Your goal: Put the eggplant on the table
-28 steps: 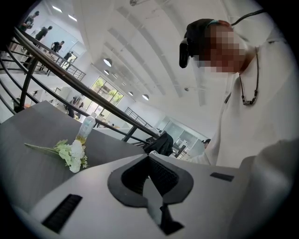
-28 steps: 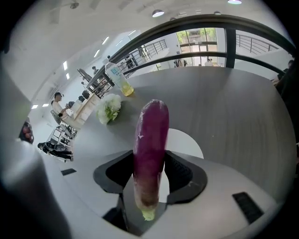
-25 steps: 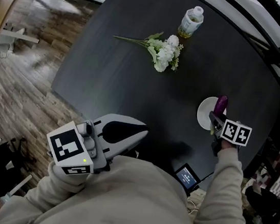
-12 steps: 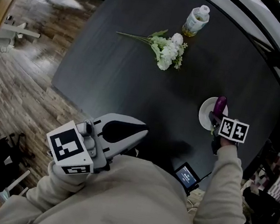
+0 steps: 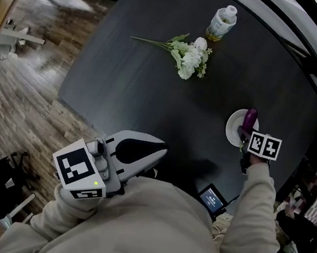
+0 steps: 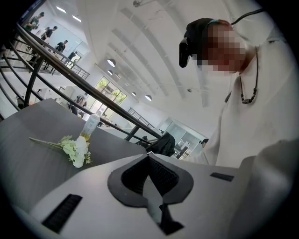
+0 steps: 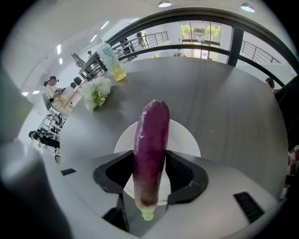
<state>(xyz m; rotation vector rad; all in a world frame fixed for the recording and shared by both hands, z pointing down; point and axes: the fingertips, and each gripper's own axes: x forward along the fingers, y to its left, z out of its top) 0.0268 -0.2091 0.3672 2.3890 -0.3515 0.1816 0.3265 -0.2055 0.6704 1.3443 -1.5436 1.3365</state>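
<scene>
The right claw (image 7: 150, 179) is closed on the eggplant (image 7: 152, 149), a dark pad pressing each side of its lower part near the pale green stem end, which points back toward the claw's body. The purple length sticks out ahead of the jaws. In the head view this claw (image 5: 243, 136) points steeply down at the right side of the tabletop (image 5: 151, 93), and the eggplant (image 5: 250, 117) is above the white plate (image 5: 232, 127); whether its far end touches the plate (image 7: 184, 137) cannot be made out. Around the plate the dark tabletop (image 7: 224, 102) is bare, and nothing stands between the claw and that surface. Well beyond, toward the far edge, a bunch of white flowers (image 5: 188, 57) lies on its side with the stems pointing left, and a plastic bottle (image 5: 221, 22) with yellowish liquid stands upright just past it; the right gripper view shows the flowers (image 7: 96, 93) and bottle (image 7: 111, 55) at upper left. The left claw (image 6: 148, 155) has its tips together with nothing between them. It (image 5: 164, 149) is held near level at the near edge of the tabletop, close to the person's body and well apart from the plate. A small lit screen (image 5: 212, 199) shows below the near edge, between the two sleeves. Counted: one eggplant, one plate, one bottle, one bunch of flowers, two claws.
</scene>
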